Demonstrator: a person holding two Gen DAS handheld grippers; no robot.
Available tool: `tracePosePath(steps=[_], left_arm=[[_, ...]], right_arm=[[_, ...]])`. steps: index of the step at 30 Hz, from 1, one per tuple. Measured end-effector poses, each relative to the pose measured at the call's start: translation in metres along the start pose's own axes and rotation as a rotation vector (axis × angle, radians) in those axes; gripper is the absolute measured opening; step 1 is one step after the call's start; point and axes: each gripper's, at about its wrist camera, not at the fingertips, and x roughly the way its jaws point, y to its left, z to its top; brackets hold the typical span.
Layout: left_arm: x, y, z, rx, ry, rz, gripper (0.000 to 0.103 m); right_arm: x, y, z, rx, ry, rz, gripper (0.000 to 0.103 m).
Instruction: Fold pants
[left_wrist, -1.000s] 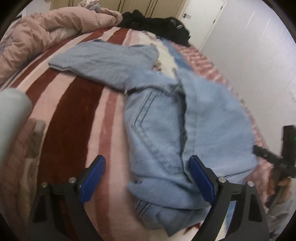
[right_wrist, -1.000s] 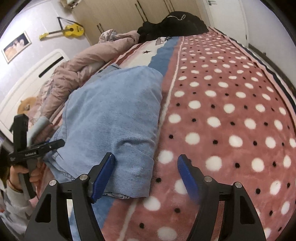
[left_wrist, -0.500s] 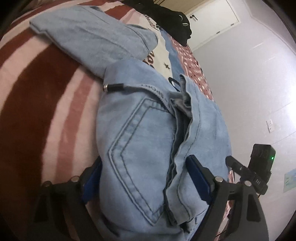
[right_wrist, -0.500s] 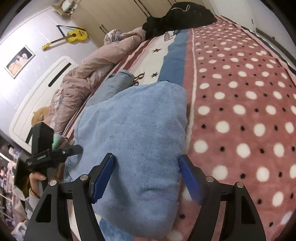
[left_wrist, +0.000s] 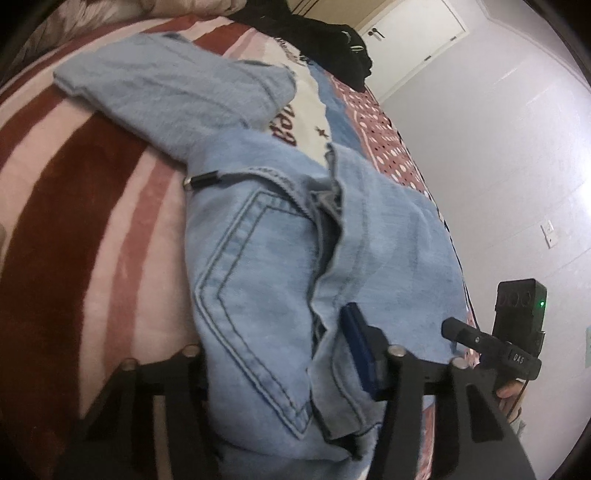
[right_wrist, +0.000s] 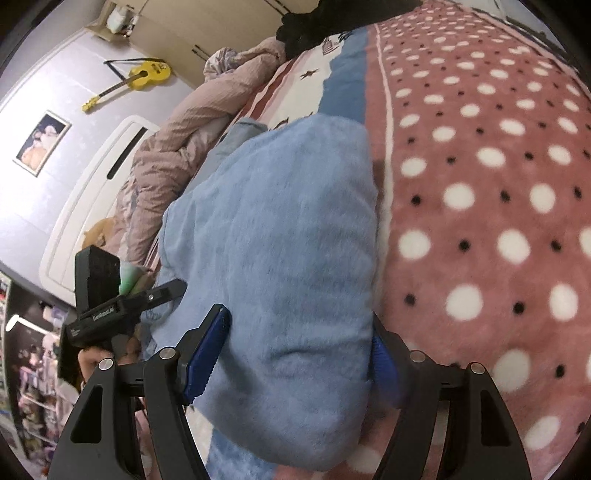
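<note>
Left wrist view showed the pants (left_wrist: 266, 258), light blue denim, lying on the bed blanket (left_wrist: 74, 229), with the waist end and its stitched back pocket (left_wrist: 255, 295) bunched up right at the camera. The left gripper (left_wrist: 277, 354) had that waist end between its fingers: the blue pad (left_wrist: 358, 350) of one finger pressed against a fold of denim, while the other finger was hidden behind the cloth, so the tongs stood narrowed around the fabric and seemed to hold it. One pant leg (left_wrist: 177, 92) stretched away from the waist end across the brown and pink stripes of the blanket, toward a heap of black clothing (left_wrist: 325, 40) at the far end of the bed. A white door (left_wrist: 413, 33) stood beyond that heap. To the side of the pants, past their far edge, the other handheld device showed with a green light.

In the right wrist view the pants (right_wrist: 280, 258) filled the middle as a thick, smooth bundle, lifted off the polka-dot part of the blanket (right_wrist: 498, 221). The right gripper (right_wrist: 291, 354) had this bundle between its fingers, the blue pads (right_wrist: 207, 350) touching the denim on both sides, the jaws fairly wide yet gripping the bulk. Beside the pants lay a crumpled pink duvet (right_wrist: 184, 147), and beyond it a yellow guitar (right_wrist: 147, 75) hung on the wall.
</note>
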Motion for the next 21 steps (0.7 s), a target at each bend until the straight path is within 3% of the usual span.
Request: tracePosePath(steps=[6, 10, 21], left_arm=[[-0.019, -0.017, 0.002, 0.071, -0.036, 0.040, 0.026], [-0.046, -0.032, -0.001, 0.113, -0.078, 0.056, 0.022], [-0.170, -0.048, 0.007, 0.223, -0.204, 0.069, 0.021]], right_arm=[[-0.010, 0.021, -0.004, -0.052, -0.042, -0.044, 0.047], [-0.023, 0.040, -0.009, -0.080, -0.062, -0.064, 0.033], [-0.068, 0.149, -0.033, -0.202, -0.173, -0.047, 0.031]])
